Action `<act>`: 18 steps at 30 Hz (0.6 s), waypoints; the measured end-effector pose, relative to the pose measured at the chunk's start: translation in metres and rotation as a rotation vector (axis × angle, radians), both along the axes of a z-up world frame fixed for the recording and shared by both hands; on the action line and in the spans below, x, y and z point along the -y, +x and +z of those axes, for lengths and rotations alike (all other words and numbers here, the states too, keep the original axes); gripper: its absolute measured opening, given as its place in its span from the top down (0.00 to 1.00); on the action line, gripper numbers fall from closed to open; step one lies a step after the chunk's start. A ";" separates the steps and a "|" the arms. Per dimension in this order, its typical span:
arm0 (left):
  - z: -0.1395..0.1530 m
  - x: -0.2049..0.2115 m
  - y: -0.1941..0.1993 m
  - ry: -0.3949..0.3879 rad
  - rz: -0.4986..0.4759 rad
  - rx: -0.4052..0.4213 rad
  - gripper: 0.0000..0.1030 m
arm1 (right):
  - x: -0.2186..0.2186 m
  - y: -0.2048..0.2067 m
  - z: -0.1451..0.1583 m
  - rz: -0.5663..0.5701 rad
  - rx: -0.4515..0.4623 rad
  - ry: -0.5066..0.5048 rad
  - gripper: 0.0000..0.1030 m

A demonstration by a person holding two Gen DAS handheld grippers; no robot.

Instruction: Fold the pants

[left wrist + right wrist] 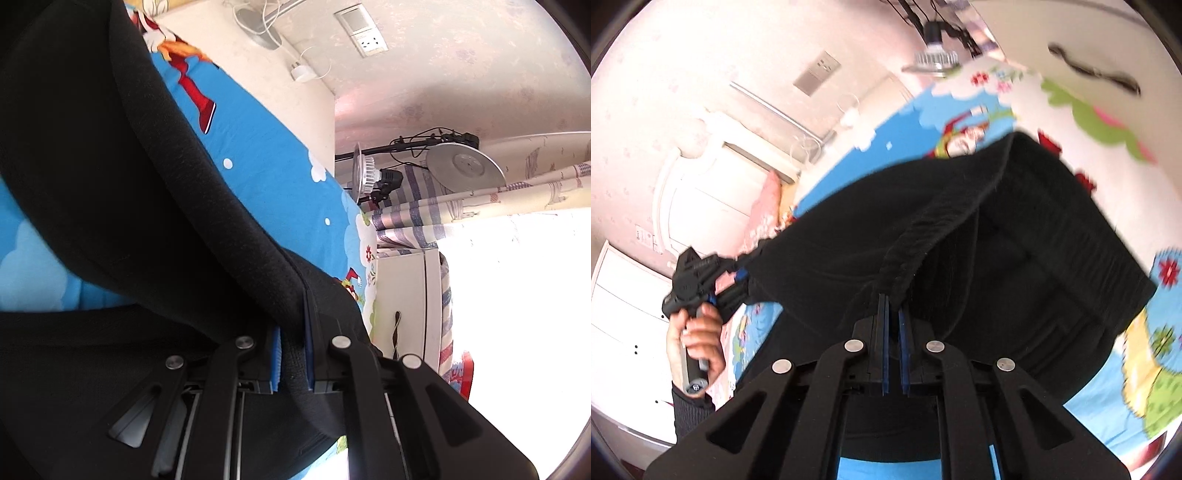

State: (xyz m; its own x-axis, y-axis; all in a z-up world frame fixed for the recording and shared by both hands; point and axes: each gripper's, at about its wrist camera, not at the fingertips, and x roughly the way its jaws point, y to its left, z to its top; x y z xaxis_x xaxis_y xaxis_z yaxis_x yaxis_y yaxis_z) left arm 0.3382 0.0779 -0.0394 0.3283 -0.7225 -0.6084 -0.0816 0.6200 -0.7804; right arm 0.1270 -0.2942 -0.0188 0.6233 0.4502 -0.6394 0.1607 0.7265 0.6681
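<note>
Black pants hang stretched between our 2 grippers above the blue cartoon bedsheet. Our left gripper pinches 1 thick edge, and our right gripper seems clamped on another, though blur hides the contact.

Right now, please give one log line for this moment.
left gripper: shut on pants | right gripper: shut on pants | pants lifted over bedsheet

Black linkages, 4 silver rivets, blue fingers.
</note>
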 end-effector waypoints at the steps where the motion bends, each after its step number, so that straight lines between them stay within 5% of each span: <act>1: 0.005 -0.001 -0.008 0.008 0.009 0.004 0.91 | 0.006 -0.001 0.008 -0.002 0.017 -0.004 0.91; 6: 0.038 0.009 -0.103 0.104 0.069 0.083 0.91 | 0.030 -0.007 0.045 -0.021 0.091 -0.035 0.91; 11: 0.022 0.028 -0.195 0.106 0.059 0.144 0.90 | 0.051 -0.028 0.053 -0.014 0.101 -0.106 0.91; 18: -0.067 0.047 -0.243 0.138 0.039 0.010 0.90 | 0.062 -0.054 -0.042 -0.029 -0.157 -0.132 0.89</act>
